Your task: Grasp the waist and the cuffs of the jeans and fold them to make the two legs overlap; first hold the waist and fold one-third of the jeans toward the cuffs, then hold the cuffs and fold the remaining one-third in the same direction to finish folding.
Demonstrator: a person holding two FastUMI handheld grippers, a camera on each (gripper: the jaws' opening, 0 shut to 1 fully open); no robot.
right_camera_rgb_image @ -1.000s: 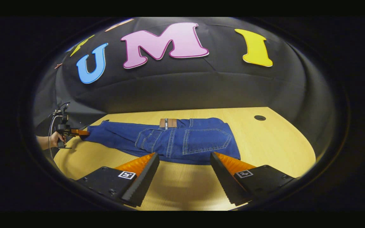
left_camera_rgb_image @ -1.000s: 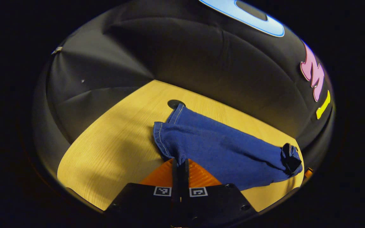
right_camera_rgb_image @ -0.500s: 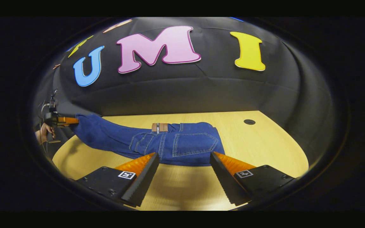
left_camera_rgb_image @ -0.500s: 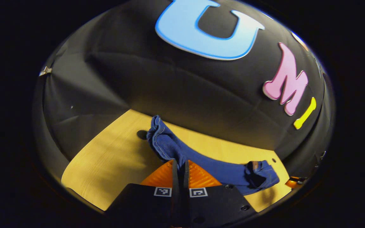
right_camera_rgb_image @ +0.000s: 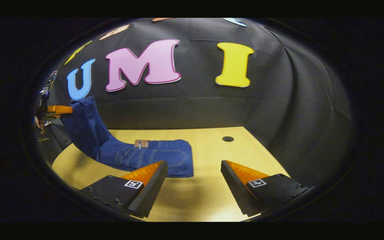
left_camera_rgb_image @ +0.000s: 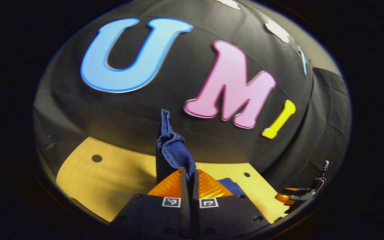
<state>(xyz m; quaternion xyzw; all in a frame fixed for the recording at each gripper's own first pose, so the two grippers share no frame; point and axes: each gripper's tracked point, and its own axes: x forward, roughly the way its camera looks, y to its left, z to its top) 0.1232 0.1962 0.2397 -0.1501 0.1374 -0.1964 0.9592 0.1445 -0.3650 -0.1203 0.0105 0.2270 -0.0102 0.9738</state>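
Note:
The blue jeans (right_camera_rgb_image: 145,156) lie folded on the wooden table (right_camera_rgb_image: 205,193), waist and back pockets flat, legs rising up to the left. In the right gripper view my left gripper (right_camera_rgb_image: 62,110) is high at the far left, shut on the cuffs, and a hand (right_camera_rgb_image: 38,123) holds it. In the left gripper view the cuffs (left_camera_rgb_image: 171,146) stick up from between the closed fingers of the left gripper (left_camera_rgb_image: 189,173). My right gripper (right_camera_rgb_image: 193,180) stands open above the table, right of the waist, with nothing between its fingers. In the left gripper view it appears far right (left_camera_rgb_image: 292,198).
A round black hole (right_camera_rgb_image: 227,139) sits in the tabletop behind the right gripper. Two more holes (left_camera_rgb_image: 96,158) (left_camera_rgb_image: 246,174) show in the left gripper view. The black cloth wall closes the table at the back and sides.
The left gripper has lifted the cuffs high off the table and swung toward the waist. The legs now hang steeply. The right gripper stayed open and shifted right of the jeans.

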